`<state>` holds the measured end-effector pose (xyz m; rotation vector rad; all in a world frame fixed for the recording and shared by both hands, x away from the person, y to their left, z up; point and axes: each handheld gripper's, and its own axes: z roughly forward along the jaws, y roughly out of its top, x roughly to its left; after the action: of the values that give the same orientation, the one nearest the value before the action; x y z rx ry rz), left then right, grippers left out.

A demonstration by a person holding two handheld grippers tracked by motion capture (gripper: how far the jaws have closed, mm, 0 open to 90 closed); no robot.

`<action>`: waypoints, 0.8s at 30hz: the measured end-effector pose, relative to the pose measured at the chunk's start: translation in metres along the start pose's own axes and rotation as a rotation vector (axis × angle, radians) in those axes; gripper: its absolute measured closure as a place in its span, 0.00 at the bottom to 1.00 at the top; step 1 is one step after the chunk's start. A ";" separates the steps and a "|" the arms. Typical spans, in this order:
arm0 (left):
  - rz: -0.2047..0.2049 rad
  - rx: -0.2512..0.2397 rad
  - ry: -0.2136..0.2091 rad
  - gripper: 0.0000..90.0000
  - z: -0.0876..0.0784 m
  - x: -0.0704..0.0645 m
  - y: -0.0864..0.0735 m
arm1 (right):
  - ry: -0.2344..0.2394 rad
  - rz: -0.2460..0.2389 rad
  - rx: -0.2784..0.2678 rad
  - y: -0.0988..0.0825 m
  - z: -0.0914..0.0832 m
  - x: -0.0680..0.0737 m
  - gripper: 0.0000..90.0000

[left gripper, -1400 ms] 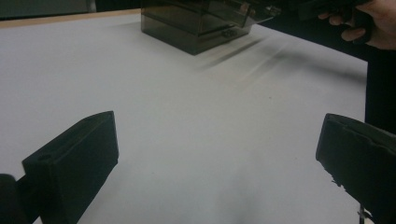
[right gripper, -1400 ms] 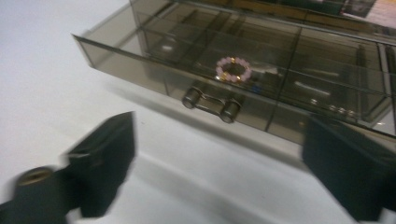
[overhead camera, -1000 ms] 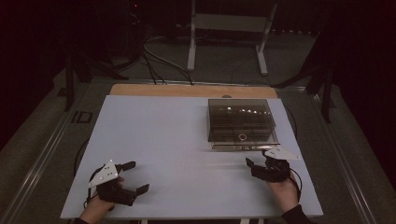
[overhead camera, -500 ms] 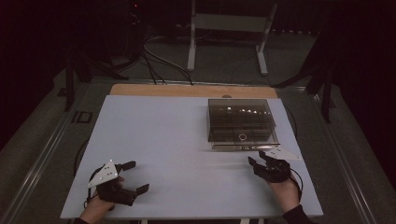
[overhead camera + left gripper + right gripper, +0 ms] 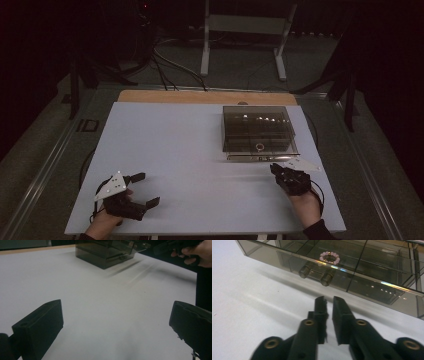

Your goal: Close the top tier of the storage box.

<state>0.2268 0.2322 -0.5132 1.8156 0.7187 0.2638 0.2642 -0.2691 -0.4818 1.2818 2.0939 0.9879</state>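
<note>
Starting at the fingers: the right gripper (image 5: 328, 300) is seen with its two black jaws drawn nearly together, a thin slit left between them and nothing pinched; they have just been closing on empty air. It is aimed at the front of the smoked plastic box (image 5: 257, 131), just short of the two small round knobs (image 5: 315, 275) on the drawer face, without touching them. In the high view this gripper (image 5: 278, 170) is held near the box's front edge, at the right side of the white table (image 5: 170, 150).

The left gripper (image 5: 142, 189) is kept well apart, at the near left corner of the table, its jaws spread wide over bare tabletop and holding nothing.

The box is judged to be light, stiff and slick-walled, likely to slide on the smooth table if pushed or tugged. The knobs are the sensible hold: small, round and smooth, so a square pinch would be needed, and the body may have to be steadied.

A pink bead bracelet (image 5: 329, 257) is seen through the tinted top, lying in a front compartment. Whether the drawer is slightly open cannot be told. The other compartments are blurred by reflections, and the room behind is dark.
</note>
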 end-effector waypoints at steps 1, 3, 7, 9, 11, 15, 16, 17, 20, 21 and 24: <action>0.001 0.005 0.000 0.00 0.000 0.000 0.000 | -0.002 -0.003 -0.001 0.000 -0.001 0.000 0.96; 0.000 0.005 0.001 0.00 0.000 0.000 0.000 | -0.001 0.000 -0.008 0.001 -0.001 0.000 1.00; -0.001 0.002 0.000 0.00 0.000 0.000 0.000 | 0.002 -0.009 -0.012 0.002 -0.003 0.000 1.00; -0.001 0.005 0.000 0.00 0.000 0.000 0.000 | 0.005 -0.010 -0.015 0.002 -0.003 0.000 1.00; -0.003 -0.001 -0.001 0.00 0.000 0.000 0.000 | 0.005 -0.014 -0.017 0.002 -0.003 0.001 1.00; -0.002 0.003 0.001 0.00 0.000 0.000 0.000 | -0.004 -0.013 -0.025 0.004 -0.003 0.000 1.00; -0.001 0.000 0.001 0.00 0.000 0.000 0.000 | -0.005 -0.016 -0.027 0.004 -0.003 0.000 1.00; -0.001 0.001 0.001 0.00 0.000 0.000 0.000 | -0.010 -0.023 -0.029 0.004 -0.003 0.000 1.00; 0.001 0.007 0.002 0.00 0.001 0.000 0.000 | -0.020 -0.041 -0.045 0.006 -0.003 0.000 1.00; -0.001 0.003 0.002 0.00 0.000 0.000 0.000 | -0.023 -0.042 -0.050 0.006 -0.003 0.000 1.00; 0.000 0.002 0.002 0.00 0.000 0.000 0.000 | -0.025 -0.051 -0.054 0.007 -0.002 0.000 1.00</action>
<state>0.2269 0.2318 -0.5135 1.8179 0.7202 0.2648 0.2666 -0.2682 -0.4751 1.2022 2.0565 0.9942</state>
